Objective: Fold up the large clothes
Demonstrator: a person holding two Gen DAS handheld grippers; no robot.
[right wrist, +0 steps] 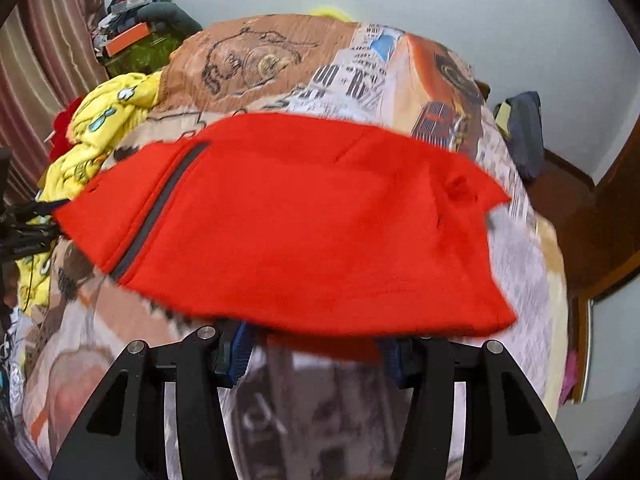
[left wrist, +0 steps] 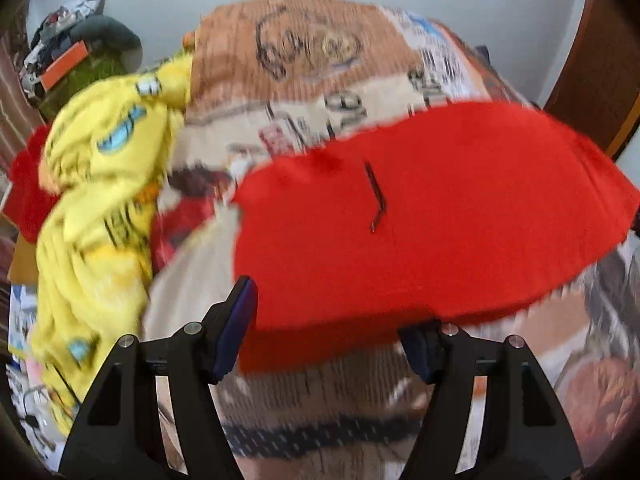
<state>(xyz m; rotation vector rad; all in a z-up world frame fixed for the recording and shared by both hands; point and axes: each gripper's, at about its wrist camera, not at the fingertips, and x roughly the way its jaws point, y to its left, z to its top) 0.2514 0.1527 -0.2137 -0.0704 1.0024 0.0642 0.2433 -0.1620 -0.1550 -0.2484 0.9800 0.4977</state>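
Red garment (right wrist: pixel 304 220) on printed bedspread (right wrist: pixel 512 240), its near edge over parted right tongs (right wrist: pixel 316 354).

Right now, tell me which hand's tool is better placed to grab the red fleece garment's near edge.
Right, probably. The right tool has the red fleece garment's near hem hanging between its open fingers; the left tool sits at the left corner, one finger clear of the cloth.

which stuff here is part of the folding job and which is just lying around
Part of the job:
red garment, spread flat on the printed bedcover
left gripper and right gripper, both open at its near edge
yellow printed garment, crumpled to the left, probably waiting its turn

Just lying about:
pile of clutter with an orange box
dark clothing at the far right
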